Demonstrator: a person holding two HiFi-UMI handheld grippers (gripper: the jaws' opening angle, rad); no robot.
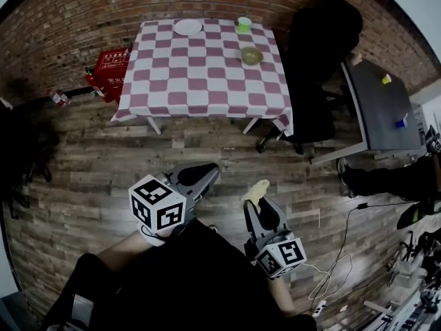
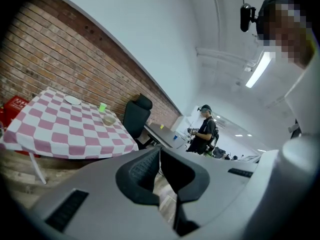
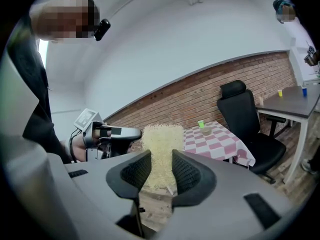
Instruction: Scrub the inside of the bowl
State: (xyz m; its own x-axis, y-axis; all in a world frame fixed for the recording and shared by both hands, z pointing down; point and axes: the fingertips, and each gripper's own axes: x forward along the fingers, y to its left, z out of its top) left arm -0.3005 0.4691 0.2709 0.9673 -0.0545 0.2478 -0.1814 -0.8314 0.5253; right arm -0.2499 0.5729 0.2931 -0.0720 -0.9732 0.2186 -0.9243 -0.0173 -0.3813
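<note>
1. Two grippers hover over the wooden floor (image 1: pixel 89 178) at the near edge of the scene, both aimed toward the far table (image 1: pixel 200 81) and well apart from it.
2. On the left, the left gripper (image 1: pixel 210 171) has its jaws pressed together, with nothing between them.
3. On the right, the right gripper (image 1: pixel 253 205) pinches a pale yellow fibrous scrub pad (image 1: pixel 256 192). The pad stands upright between the ribbed pads and rises above the jaw tips.
4. Covering the table is a red-and-white chequered cloth, and a brick wall (image 1: pixel 83 19) runs behind it.
5. Toward the table's far right sits the bowl (image 1: pixel 251 55), upright and untouched by either gripper.
6. Beyond the bowl, a green cup (image 1: pixel 244 24) stands near the far right edge of the table, close to the bowl but apart from it.
7. Left of the cup, at the far edge, lies a white plate (image 1: pixel 187 27).
8. Just right of the table is a black office chair (image 1: pixel 317 61).
9. Further right stands a grey desk (image 1: pixel 382 105) with a small yellow thing and a small blue thing on it.
10. On the floor left of the table, by the wall, sits a red crate (image 1: pixel 110 67).
11. Past the desk, the left gripper view shows a person (image 2: pixel 204 129) standing in dark clothes.
</note>
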